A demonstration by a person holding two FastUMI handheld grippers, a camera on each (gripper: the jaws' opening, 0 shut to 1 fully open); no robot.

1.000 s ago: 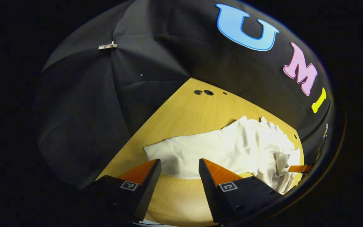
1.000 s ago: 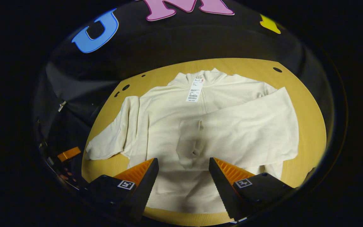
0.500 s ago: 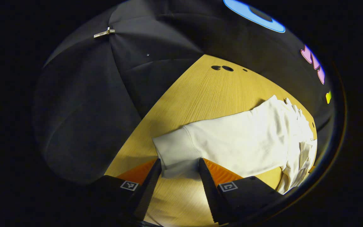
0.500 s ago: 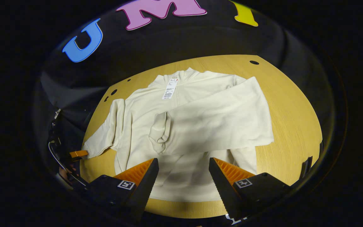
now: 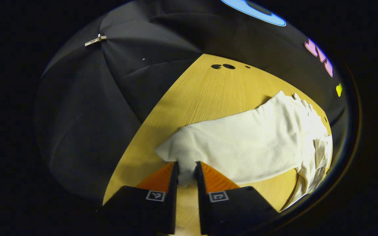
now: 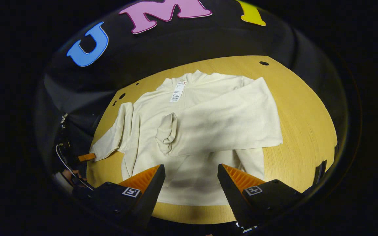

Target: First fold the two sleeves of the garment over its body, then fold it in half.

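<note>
The wooden table [image 6: 300, 108] is lit brightly from above, while the booth around it is left dark. Soft shadows are cast on the cream garment [image 6: 208, 124], and straight edges are bent strongly by the fisheye near the rims. Both views are kept sharp, without glare.

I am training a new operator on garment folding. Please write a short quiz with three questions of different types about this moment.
1. True or false: the left gripper is shut on the cuff of the left sleeve.
2. Multiple choice: the right sleeve is A) spread flat on the table, B) folded across the garment's body, C) hanging off the table edge.
3. Fill in: the right gripper hovers above the garment's hem, and it is ____ (open or shut).

Key: 1 true; 2 B; 3 open.
</note>
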